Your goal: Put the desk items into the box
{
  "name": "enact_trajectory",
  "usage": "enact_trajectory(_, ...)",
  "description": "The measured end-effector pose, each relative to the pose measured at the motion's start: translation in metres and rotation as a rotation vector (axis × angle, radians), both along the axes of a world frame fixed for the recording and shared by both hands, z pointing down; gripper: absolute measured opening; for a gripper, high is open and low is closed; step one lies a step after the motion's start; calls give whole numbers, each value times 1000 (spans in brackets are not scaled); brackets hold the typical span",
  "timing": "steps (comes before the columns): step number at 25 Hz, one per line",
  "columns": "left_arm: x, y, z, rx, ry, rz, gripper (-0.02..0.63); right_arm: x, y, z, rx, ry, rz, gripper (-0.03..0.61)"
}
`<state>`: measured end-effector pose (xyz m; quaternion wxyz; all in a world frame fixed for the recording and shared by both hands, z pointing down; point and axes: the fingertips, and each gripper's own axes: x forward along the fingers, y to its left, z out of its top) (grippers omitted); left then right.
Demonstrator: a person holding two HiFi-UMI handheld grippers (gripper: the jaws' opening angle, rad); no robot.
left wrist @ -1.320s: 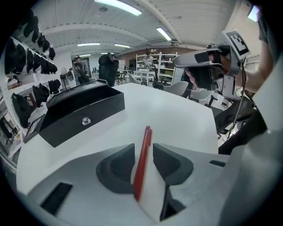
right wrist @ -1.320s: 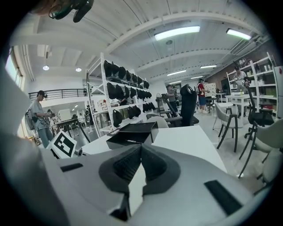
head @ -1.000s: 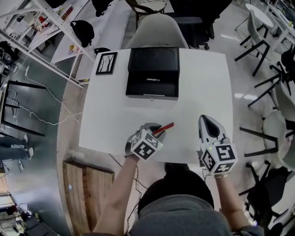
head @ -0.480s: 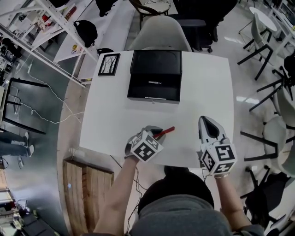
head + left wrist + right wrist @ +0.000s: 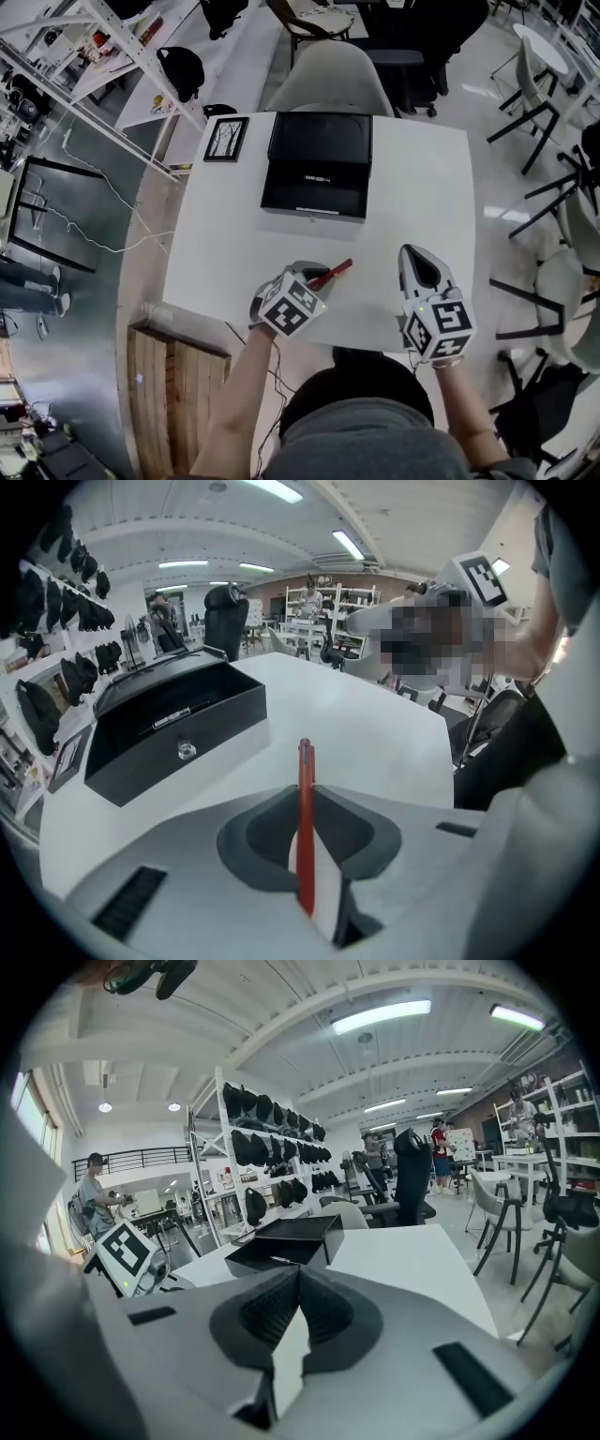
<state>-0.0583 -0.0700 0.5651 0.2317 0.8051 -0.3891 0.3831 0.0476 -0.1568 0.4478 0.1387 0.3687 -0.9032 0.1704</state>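
As the jaws of the left gripper (image 5: 314,273) are closing on the pen (image 5: 335,271) at the desk's (image 5: 412,178) near edge, a slim pinch may let it swivel and drop short of the box (image 5: 310,201); the right gripper (image 5: 418,253) has its jaws pressed together, empty.

Lab-like workshop hall: shelving racks (image 5: 274,1162) with backpacks (image 5: 246,1147), white table (image 5: 417,187), chairs (image 5: 323,77), strip lights (image 5: 380,1016).
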Motion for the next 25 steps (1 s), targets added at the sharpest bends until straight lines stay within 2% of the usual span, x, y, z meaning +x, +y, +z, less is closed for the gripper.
enact_trajectory(14,-38,-37,-68,114,-62,-54,52,-15,-18,-11,10,-36,-37,3)
enact_trajectory(25,-60,-73,-100,194,-162,2,52,-16,-34,-23,36,-65,-25,3)
